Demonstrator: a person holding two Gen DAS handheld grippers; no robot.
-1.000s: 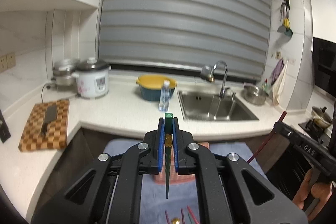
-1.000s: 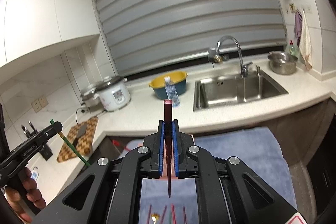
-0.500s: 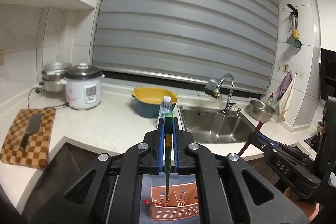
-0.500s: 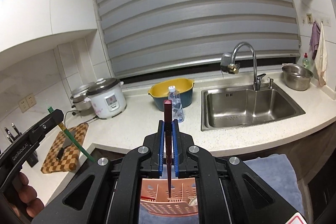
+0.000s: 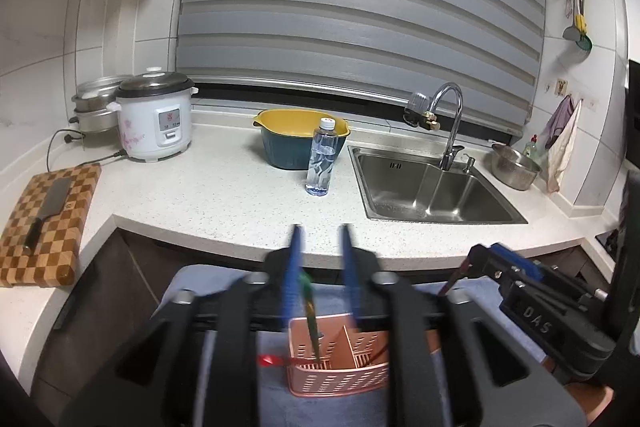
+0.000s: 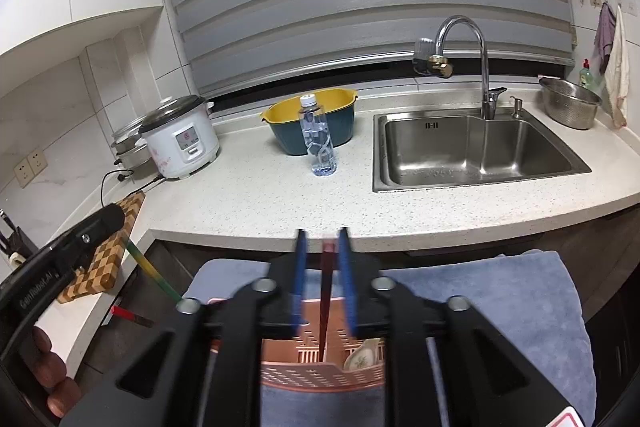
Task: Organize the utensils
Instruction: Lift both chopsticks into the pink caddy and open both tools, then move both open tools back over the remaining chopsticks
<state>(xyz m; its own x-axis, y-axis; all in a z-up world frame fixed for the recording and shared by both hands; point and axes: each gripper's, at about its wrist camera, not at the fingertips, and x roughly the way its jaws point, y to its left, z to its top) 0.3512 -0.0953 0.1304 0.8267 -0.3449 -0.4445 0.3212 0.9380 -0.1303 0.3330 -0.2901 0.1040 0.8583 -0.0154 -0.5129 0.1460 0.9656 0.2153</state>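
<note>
Both grippers sit over the pink slotted plastic utensil caddy (image 5: pixel 340 363), which stands on a blue-grey towel (image 6: pixel 500 299) on a low surface in front of the counter's front edge.

Left gripper (image 5: pixel 320 279): jaws opening, blue pads spread. The green chopstick (image 5: pixel 310 311) is between them, near the left pad but no longer pinched. Its long axis is near upright, slightly tilted, with the tip already down in the caddy's left compartment.

Right gripper (image 6: pixel 322 279): jaws opening too. The dark red chopstick (image 6: pixel 325 303) is between the pads, close to the right one, and looks free of both. Axis near vertical, tip inside the caddy just left of a patterned ceramic spoon (image 6: pixel 360 357) standing in the right compartment.

Key relation: each stick lies straight ahead of and below its own gripper, aligned with the finger line, lower end inside the caddy walls. Neither hand is clearly nearer, both are right over the target. My read: this is the release step and each stick should drop the rest of the way. The risk is a stick leaning on a pad and getting dragged out when the hand backs off.

Surroundings: white speckled stone counter (image 5: pixel 224 195) behind, with a clear water bottle (image 5: pixel 322 159), a yellow-and-teal bowl (image 5: pixel 300 143), a white rice cooker (image 5: pixel 154 119), a checkered wooden cutting board (image 5: pixel 44 223) carrying a cleaver, and a steel sink (image 5: pixel 432 191). Grey blinds are drawn.
</note>
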